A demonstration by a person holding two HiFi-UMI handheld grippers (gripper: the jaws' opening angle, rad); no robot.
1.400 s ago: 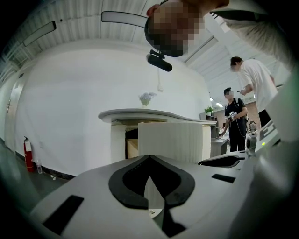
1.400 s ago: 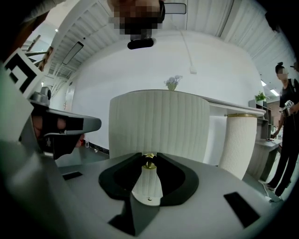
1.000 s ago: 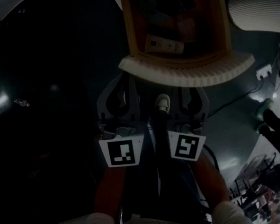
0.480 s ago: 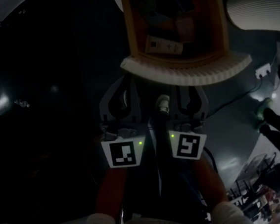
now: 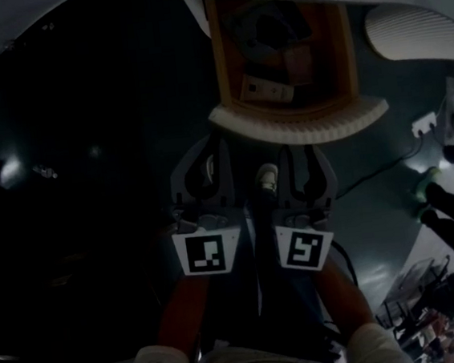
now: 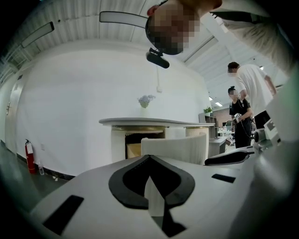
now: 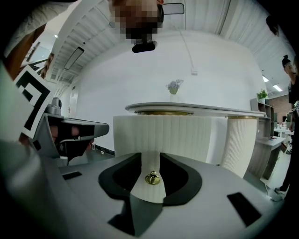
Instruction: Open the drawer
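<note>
My right gripper (image 7: 150, 158) is released: its jaws stand apart, and through the gap I see the small brass knob (image 7: 152, 178) of the drawer (image 7: 159, 135), with neither jaw clamped on it. My left gripper (image 6: 148, 158) is clenched on nothing, its tips meeting in a point. From the head view both tools sit side by side just short of the drawer's ribbed white front, marker cubes toward me.

The drawer is pulled well out from under the round white tabletop (image 7: 187, 108), and its wooden inside lies open to the head camera, with a pale flat box (image 5: 266, 90) and some darker things I cannot make out. A ribbed white column (image 7: 238, 140) stands to its right. A small bunch of flowers (image 7: 174, 86) sits on top.
</note>
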